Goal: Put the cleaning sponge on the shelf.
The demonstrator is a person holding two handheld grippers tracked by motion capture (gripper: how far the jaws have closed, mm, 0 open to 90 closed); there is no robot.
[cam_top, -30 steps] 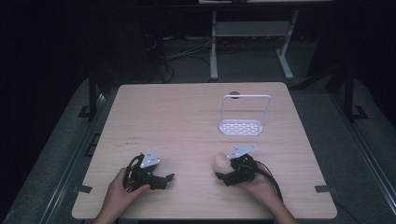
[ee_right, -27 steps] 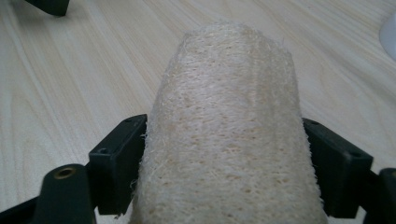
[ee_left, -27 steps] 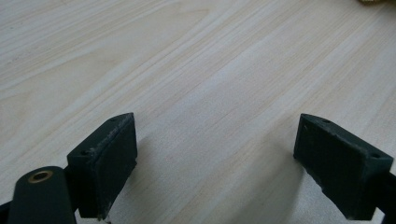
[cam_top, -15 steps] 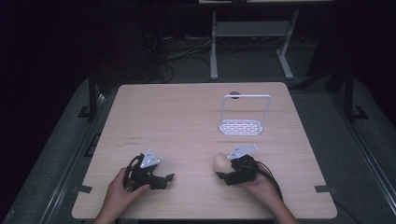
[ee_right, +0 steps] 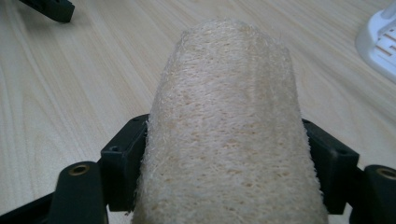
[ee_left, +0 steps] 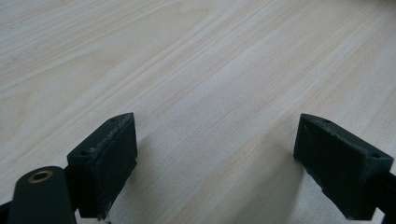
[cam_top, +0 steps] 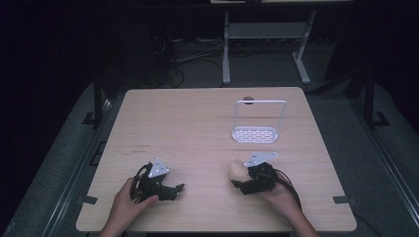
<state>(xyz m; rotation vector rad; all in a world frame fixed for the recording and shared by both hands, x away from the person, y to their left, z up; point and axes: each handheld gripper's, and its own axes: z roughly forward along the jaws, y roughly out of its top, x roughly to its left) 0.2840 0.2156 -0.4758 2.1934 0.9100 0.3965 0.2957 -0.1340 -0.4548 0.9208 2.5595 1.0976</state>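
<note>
Right gripper view: loofah (ee_right: 229,126) clamped between jaws of right gripper (ee_right: 229,168), its lower end cut off by frame. Left gripper (ee_left: 215,163) jaws wide apart over bare table (ee_left: 210,60). White rack (ee_right: 380,39) half cropped.

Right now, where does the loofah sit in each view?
High view: loofah at lower right, at the right gripper.
Left gripper view: not in it; open jaws over bare table.
Right gripper view: centre, clamped between both jaws.
Shared landmark: white rack, at the right edge of the right gripper view.
</note>
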